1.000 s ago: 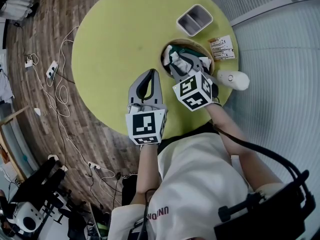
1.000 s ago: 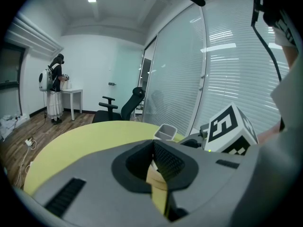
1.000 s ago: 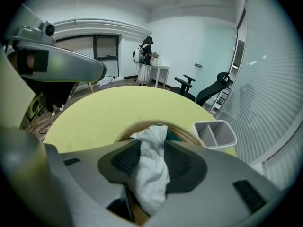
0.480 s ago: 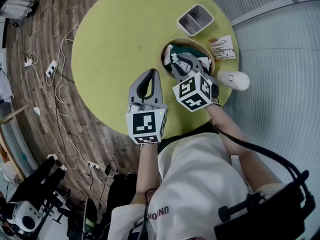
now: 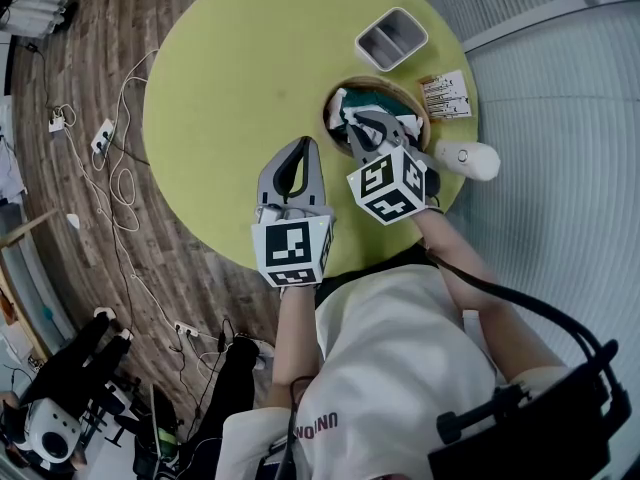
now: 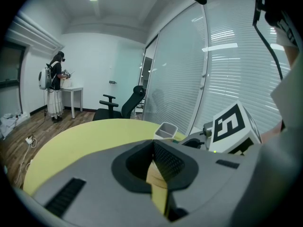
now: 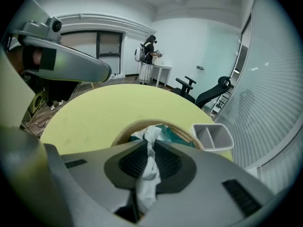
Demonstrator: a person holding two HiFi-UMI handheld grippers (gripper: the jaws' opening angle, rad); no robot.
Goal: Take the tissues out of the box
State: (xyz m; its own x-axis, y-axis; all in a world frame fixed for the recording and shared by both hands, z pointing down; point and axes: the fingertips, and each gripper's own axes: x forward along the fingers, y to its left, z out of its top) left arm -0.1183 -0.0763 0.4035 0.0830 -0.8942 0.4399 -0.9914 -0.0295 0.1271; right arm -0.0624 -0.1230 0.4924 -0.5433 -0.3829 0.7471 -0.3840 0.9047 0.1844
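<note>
Head view first: the right gripper (image 5: 360,128) is poked down into the round basket (image 5: 385,82) near the far edge of the yellow-green table (image 5: 220,88). White tissue (image 5: 347,116) is bunched up right at its tip. The left gripper (image 5: 300,148) hovers just beside it over bare tabletop, jaws together. The basket holds something green (image 5: 398,98) plus the white crumpled stuff. Just past it sit a grey two-compartment bin (image 5: 390,38) and a printed card (image 5: 445,95). There's also a white rounded thing (image 5: 470,158) at the table edge (can't tell what it is).

Left gripper view: the left gripper (image 6: 152,145) has its pads meeting at the tip with nothing between them. The right gripper's marker cube (image 6: 232,126) shows off to the side, and the grey bin (image 6: 165,130) sits behind.

Right gripper view: this is the good one. The right gripper (image 7: 147,148) has just been closing its jaws, and they're now down to a narrow gap pinching the tissue (image 7: 152,132). The tissue runs as a twisted white strip between the pads, and its top end sticks up past the tips, over the basket (image 7: 125,132). A green pack (image 7: 171,133) shows inside the basket, right behind the tissue. The grey bin (image 7: 213,136) is off to the right of it.
</note>
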